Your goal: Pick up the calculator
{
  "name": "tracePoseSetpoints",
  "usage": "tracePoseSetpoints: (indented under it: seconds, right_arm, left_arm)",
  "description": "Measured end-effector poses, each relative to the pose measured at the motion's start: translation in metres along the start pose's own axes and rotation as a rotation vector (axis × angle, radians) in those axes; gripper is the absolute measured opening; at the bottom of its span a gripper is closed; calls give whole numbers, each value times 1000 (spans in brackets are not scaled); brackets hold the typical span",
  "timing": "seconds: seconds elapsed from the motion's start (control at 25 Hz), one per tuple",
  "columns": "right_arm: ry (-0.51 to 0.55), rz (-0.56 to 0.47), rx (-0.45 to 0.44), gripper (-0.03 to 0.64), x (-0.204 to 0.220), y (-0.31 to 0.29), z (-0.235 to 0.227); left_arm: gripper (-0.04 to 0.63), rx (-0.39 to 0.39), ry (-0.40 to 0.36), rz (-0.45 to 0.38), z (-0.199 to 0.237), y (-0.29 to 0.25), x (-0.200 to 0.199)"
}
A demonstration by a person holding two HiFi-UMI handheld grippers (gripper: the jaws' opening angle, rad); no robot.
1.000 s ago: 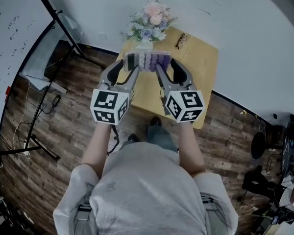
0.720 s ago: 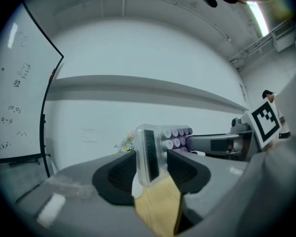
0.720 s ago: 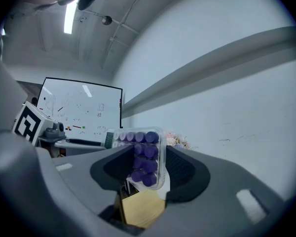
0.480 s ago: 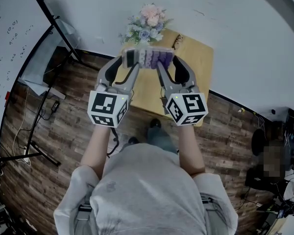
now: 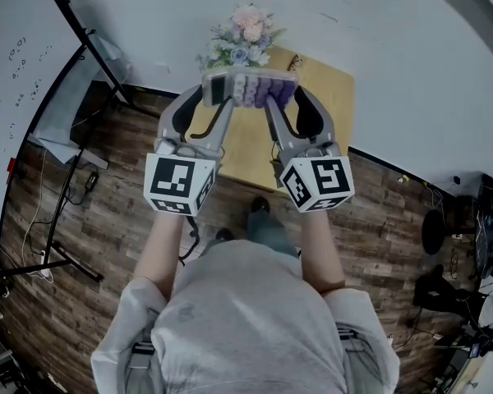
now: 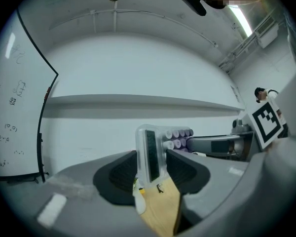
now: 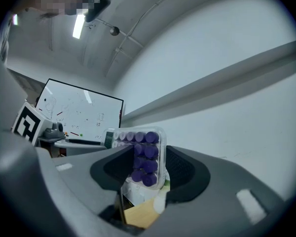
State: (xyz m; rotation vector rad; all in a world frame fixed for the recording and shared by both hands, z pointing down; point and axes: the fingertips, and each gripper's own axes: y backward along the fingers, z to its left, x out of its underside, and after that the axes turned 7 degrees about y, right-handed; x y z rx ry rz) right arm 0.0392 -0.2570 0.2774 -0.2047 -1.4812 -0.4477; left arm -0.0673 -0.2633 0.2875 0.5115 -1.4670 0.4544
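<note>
The calculator (image 5: 248,89), clear-cased with purple keys and a dark display at its left end, hangs in the air above the wooden table (image 5: 316,134). My left gripper (image 5: 216,97) has the display end (image 6: 150,154) between its pads, and its jaws are closing on it. My right gripper (image 5: 281,98) is shut on the purple-key end (image 7: 144,157). Both grippers point roughly level, side by side. The calculator's underside is hidden.
A vase of pink and blue flowers (image 5: 240,39) stands at the table's far edge, just beyond the calculator. Glasses (image 5: 297,59) lie at the far right of the table. A whiteboard (image 5: 8,97) and a black stand (image 5: 82,35) are to the left, over wooden floor.
Both grippers have risen together with the calculator held between them. It now sits closer to the flowers in the head view and hides more of the table's far edge.
</note>
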Motion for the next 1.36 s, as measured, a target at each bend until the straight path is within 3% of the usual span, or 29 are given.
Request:
tracePoseSetpoints:
  seconds: [0.96, 1.36]
  right_arm:
    - [38, -61, 40, 190, -21, 13, 0]
    - [48, -69, 36, 190, -26, 12, 7]
  left_arm:
    - [190, 24, -67, -45, -9, 4, -17]
    - [190, 22, -61, -62, -5, 10, -22]
